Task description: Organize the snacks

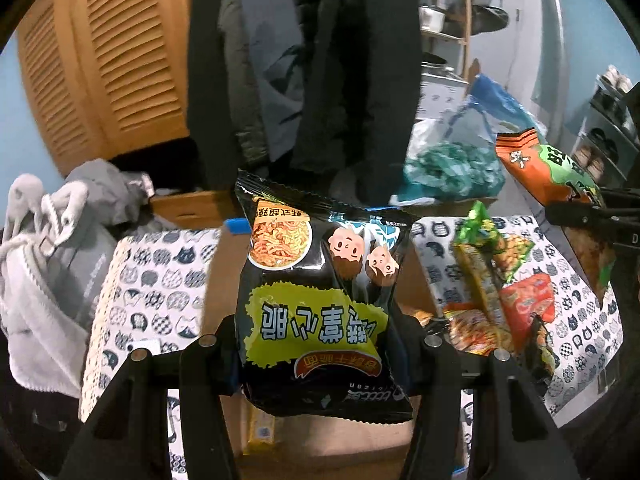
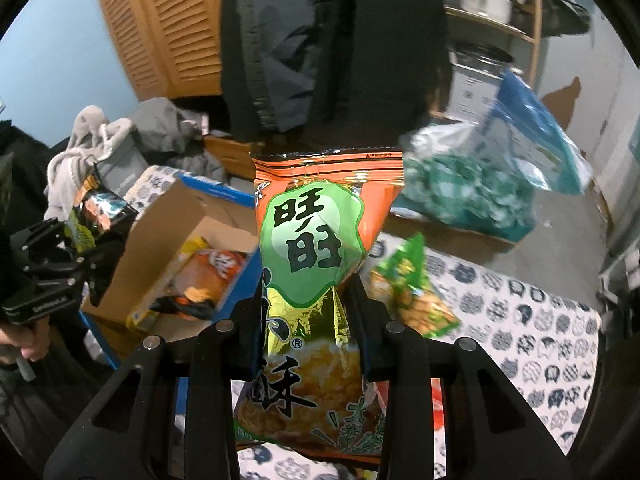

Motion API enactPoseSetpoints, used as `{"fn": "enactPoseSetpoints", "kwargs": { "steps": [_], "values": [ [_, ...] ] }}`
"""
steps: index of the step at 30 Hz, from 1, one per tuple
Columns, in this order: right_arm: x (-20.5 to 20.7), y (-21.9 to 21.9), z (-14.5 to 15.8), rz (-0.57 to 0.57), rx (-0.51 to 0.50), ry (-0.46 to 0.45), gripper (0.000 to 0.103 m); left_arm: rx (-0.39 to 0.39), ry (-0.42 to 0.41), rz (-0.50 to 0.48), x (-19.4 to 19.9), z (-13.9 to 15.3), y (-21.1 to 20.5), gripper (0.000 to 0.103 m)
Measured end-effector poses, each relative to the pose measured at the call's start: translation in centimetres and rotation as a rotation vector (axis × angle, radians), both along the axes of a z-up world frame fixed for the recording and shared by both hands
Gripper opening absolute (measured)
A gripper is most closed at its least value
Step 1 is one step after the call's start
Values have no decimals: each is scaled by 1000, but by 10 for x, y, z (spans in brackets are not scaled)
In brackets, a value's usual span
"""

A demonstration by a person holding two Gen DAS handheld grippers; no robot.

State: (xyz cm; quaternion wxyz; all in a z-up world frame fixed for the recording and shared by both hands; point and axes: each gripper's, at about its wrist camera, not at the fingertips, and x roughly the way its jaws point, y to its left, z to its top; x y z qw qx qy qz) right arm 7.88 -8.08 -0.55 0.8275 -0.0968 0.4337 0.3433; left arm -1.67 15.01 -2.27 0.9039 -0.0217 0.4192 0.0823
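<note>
The left gripper (image 1: 324,344) clamps a black noodle packet (image 1: 320,300) — above the cardboard box (image 2: 180,216). The right gripper (image 2: 308,316) pinches an orange-green snack bag (image 2: 320,264).

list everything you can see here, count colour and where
black snack bag: 1, black and yellow, held over the box
orange snack bag: 1, orange and green, held over the cloth
box: 1, brown cardboard, left on the cloth, packets inside
loose packets: several, green, red, orange, piled on the cloth
cloth: 1, white with cat print, under everything
plastic bag: 1, blue and clear, behind the cloth
left gripper: black, shut on black snack bag
right gripper: black, shut on orange snack bag
</note>
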Motion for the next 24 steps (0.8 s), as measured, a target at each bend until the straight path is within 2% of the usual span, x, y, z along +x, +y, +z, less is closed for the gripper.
{"fn": "enactPoseSetpoints", "kwargs": {
  "steps": [12, 22, 24],
  "values": [
    [-12, 73, -8, 107, -17, 24, 34, -30, 19, 88, -19, -12, 45, 57],
    [-20, 110, -22, 158, -41, 58, 34, -48, 54, 107, -24, -23, 55, 57],
    [-21, 114, -23, 166, -43, 60, 34, -43, 58, 115, -24, -23, 56, 61]
  ]
}}
